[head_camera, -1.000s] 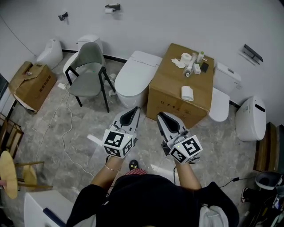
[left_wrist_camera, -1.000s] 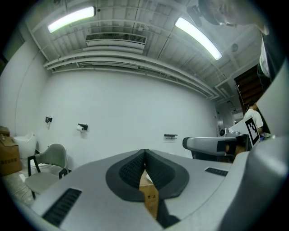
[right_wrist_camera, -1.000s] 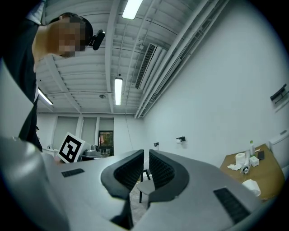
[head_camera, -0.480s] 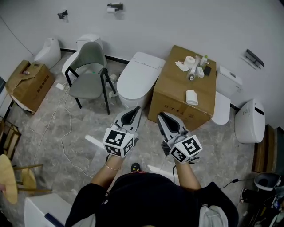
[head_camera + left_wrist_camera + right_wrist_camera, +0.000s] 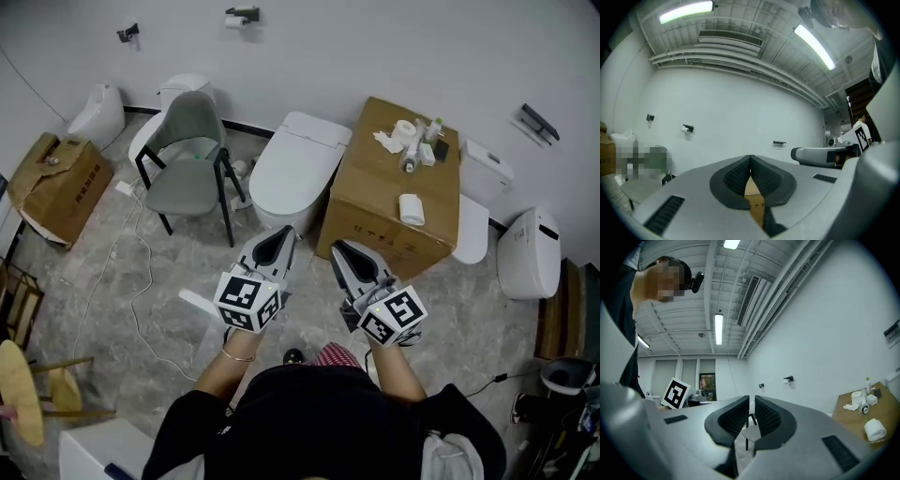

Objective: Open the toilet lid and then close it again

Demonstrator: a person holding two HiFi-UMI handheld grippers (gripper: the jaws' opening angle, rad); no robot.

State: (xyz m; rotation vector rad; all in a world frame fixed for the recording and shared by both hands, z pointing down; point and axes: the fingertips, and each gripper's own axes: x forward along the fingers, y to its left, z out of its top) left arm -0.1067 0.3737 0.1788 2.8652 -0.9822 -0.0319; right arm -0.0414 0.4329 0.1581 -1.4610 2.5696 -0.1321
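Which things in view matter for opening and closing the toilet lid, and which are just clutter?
Job: white closed-lid toilet in the middle; left gripper; right gripper, both shut, empty.
Lying about: grey-green chair with black legs; large brown cardboard box; white paper roll on it; small cardboard box.

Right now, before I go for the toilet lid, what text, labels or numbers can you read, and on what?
Large cardboard box: dark print on its side, too small to read.
Smaller cardboard box: faint print, too blurred to read.
Nothing else carries readable words.
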